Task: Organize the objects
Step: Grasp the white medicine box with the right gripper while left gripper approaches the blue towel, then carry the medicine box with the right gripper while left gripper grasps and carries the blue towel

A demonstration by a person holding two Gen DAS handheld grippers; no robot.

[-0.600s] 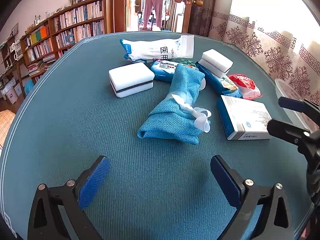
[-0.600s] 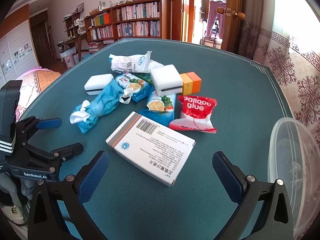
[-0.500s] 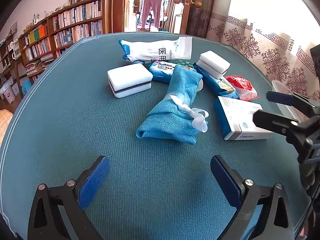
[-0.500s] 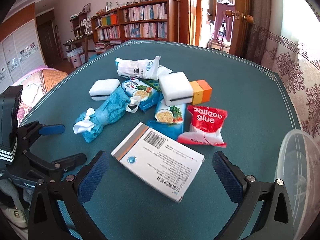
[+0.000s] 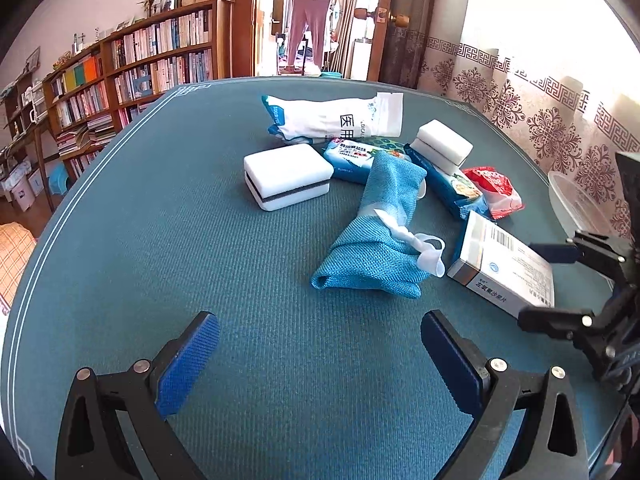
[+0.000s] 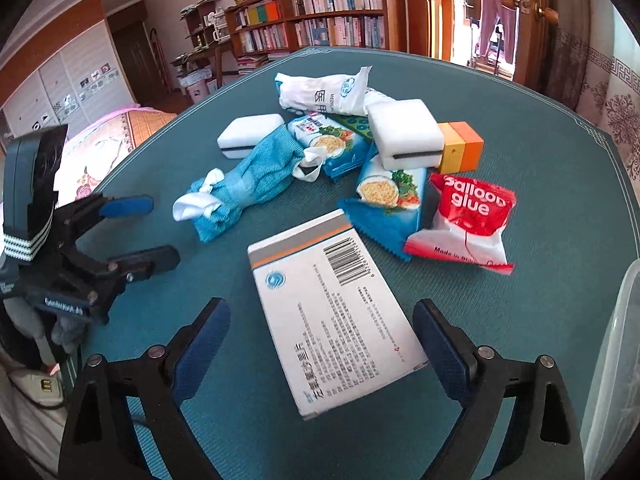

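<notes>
A pile lies on the teal table (image 5: 160,240): a blue cloth pouch (image 5: 376,240) (image 6: 256,184), two white sponges (image 5: 286,174) (image 6: 404,132), cracker packets (image 6: 388,196), a red balloon-glue packet (image 6: 468,216), a white medical bag (image 5: 340,120) and an orange block (image 6: 460,152). A white medicine box (image 6: 336,304) (image 5: 508,268) lies nearest. My right gripper (image 6: 320,340) (image 5: 536,282) straddles this box with a gap beside its left pad. My left gripper (image 5: 320,360) (image 6: 152,232) stands wide open above bare cloth, short of the pouch.
A clear plastic container (image 6: 616,340) (image 5: 576,208) stands at the table's right edge. Bookshelves (image 6: 320,12), a doorway and a patterned curtain lie beyond the table. A bed (image 6: 112,140) is off its left side.
My right gripper has come forward and down over the white box, which now sits between its jaws; the jaws have narrowed a little. The left gripper has barely shifted.
</notes>
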